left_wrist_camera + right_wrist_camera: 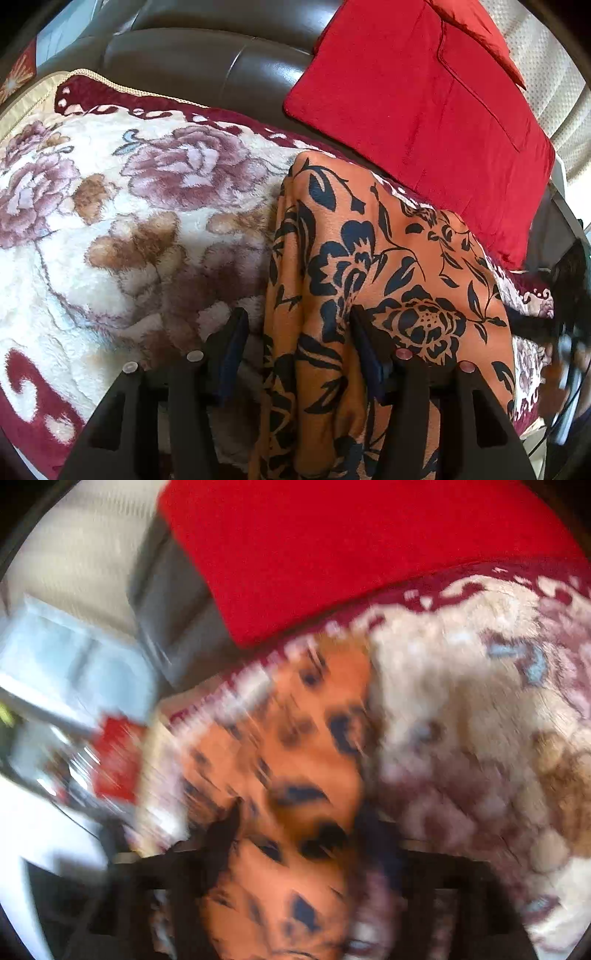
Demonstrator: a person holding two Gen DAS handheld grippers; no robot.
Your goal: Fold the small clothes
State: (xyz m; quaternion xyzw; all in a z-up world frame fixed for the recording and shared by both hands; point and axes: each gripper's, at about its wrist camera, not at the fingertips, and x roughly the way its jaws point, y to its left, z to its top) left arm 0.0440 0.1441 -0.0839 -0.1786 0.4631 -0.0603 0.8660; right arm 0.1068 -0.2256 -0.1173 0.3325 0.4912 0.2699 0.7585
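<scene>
An orange garment with a black floral print (369,277) lies in a long folded strip on a cream and maroon floral blanket (110,221). My left gripper (299,328) is open, its fingers astride the garment's left edge, with cloth between them. In the blurred right wrist view the same garment (295,768) runs between the fingers of my right gripper (299,830), which is open around it. The right gripper also shows as a dark blur at the right edge of the left wrist view (569,295).
A red cushion (424,110) leans on the dark leather sofa back (203,55) behind the garment; it also shows in the right wrist view (351,546). A pale box and red object (110,760) lie blurred at the left of the right wrist view.
</scene>
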